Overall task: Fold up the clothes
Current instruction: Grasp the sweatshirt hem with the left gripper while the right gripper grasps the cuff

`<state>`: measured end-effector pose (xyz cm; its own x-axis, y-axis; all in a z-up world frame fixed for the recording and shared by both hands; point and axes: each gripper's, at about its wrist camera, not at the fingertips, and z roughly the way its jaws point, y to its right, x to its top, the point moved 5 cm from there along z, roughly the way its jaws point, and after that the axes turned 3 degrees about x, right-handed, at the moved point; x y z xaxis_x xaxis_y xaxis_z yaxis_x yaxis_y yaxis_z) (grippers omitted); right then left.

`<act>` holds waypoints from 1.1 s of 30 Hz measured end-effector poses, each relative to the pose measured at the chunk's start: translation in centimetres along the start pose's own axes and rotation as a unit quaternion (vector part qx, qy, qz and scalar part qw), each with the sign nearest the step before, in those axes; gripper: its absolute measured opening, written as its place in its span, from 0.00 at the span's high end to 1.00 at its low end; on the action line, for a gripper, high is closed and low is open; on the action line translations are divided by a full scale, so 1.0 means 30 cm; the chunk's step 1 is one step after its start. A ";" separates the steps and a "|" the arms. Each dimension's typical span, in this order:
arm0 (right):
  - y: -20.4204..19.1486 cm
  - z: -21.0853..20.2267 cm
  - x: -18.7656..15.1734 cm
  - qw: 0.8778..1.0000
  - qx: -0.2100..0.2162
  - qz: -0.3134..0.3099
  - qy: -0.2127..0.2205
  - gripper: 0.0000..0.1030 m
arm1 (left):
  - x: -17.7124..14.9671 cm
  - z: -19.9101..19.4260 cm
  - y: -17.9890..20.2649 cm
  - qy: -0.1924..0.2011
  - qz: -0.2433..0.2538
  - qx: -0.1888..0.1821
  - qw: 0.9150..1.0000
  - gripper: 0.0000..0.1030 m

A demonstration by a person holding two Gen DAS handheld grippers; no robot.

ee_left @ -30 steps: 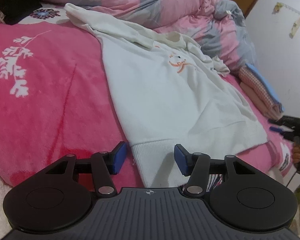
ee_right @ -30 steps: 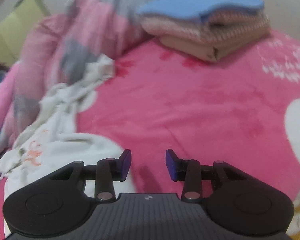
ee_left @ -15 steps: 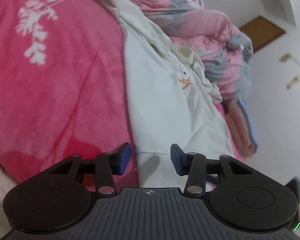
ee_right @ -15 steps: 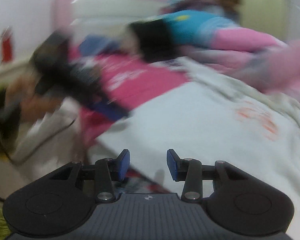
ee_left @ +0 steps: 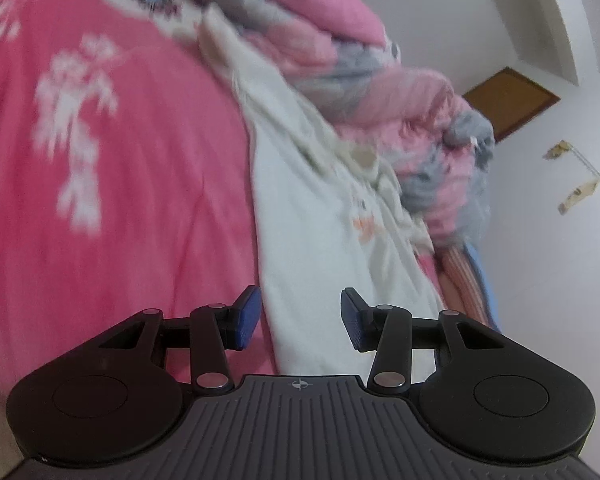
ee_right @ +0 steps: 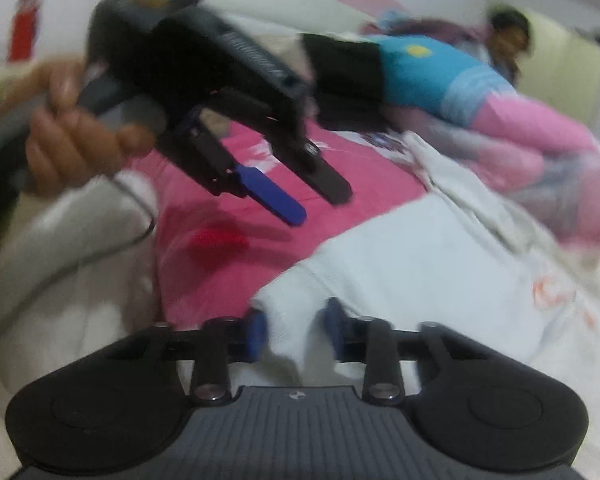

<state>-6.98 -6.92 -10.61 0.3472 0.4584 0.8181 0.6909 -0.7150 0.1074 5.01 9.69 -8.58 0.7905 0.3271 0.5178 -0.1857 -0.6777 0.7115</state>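
A white sweatshirt with a small orange print lies spread on the pink bedcover. Its ribbed hem points toward me. My left gripper is open just above the hem's left corner, with nothing between its blue pads. In the right wrist view the same sweatshirt fills the lower right. My right gripper is open over the hem's edge, with cloth showing in the gap; the blur hides whether it touches. The left gripper also appears there from outside, held by a hand, hovering over the bedcover.
A crumpled pink and grey quilt lies along the far side of the sweatshirt. A stack of folded clothes sits beyond the sweatshirt's right edge. A person in a blue top lies at the head of the bed. White fabric hangs at the bed's near left.
Both grippers have swung hard. The right one turned from the folded stack to the sweatshirt's hem. The left one tilted and moved in over the hem's left corner. Both stayed open.
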 end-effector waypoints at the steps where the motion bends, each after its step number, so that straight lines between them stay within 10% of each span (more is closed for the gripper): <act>1: 0.006 0.004 0.003 1.000 0.003 0.011 0.002 0.87 | 0.032 0.020 0.000 0.010 0.006 0.006 1.000 0.56; 15: 0.158 -0.111 0.086 0.968 0.091 0.212 0.102 0.94 | 0.451 0.520 -0.053 -0.062 0.041 0.103 0.992 0.50; 22: 0.175 -0.106 0.072 0.957 0.110 0.244 0.115 0.94 | 0.493 0.616 -0.046 -0.048 0.081 0.142 0.985 0.95; 33: 0.221 0.019 0.128 0.957 0.119 0.235 0.125 0.94 | 0.677 0.654 -0.001 0.030 0.099 0.149 0.983 0.97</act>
<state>-0.70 -9.62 -7.07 0.5131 -0.0454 0.8571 0.6314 -0.6565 -0.4127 32.52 3.45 -7.40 0.7183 0.2010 0.6661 -0.1462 -0.8924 0.4270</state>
